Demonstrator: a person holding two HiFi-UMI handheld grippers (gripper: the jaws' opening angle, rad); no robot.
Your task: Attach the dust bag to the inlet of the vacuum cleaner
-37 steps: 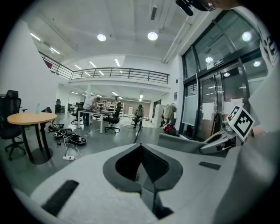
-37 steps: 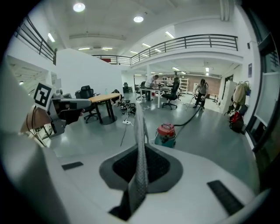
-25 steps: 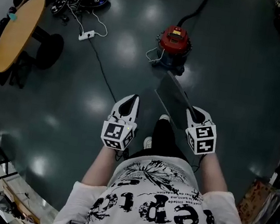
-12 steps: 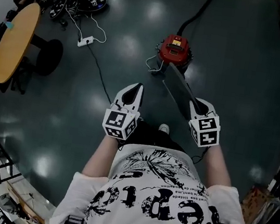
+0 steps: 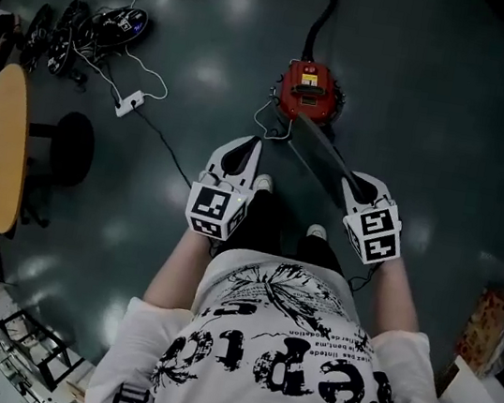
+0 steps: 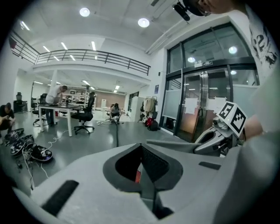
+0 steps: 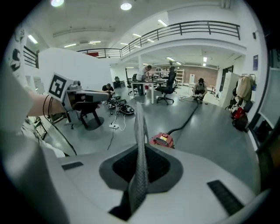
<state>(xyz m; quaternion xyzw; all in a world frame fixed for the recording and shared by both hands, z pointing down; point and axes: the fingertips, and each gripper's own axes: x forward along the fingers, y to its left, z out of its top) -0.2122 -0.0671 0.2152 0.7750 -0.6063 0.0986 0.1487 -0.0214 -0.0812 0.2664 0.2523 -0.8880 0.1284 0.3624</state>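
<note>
The red vacuum cleaner [image 5: 308, 89] stands on the dark floor just ahead of me, its black hose [image 5: 324, 13] running away from it. My right gripper [image 5: 357, 186] is shut on the near end of the flat grey dust bag [image 5: 321, 156], whose far end reaches almost over the vacuum. In the right gripper view the dust bag [image 7: 140, 144] stands edge-on between the jaws, with the vacuum [image 7: 162, 140] beyond it. To the left of the bag, my left gripper [image 5: 253, 144] is shut with nothing in it. The left gripper view shows the pads [image 6: 148, 164] pressed together.
A round wooden table [image 5: 0, 146] and a black stool [image 5: 66, 147] stand at the left. A white power strip [image 5: 128, 102] with cables lies on the floor, and several shoes [image 5: 100, 25] lie beyond it. A brown bag [image 5: 493, 324] stands at the right.
The person has walked forward, carrying both grippers and the bag toward the vacuum. The bag's far end now reaches the vacuum. The table has slid further left in view.
</note>
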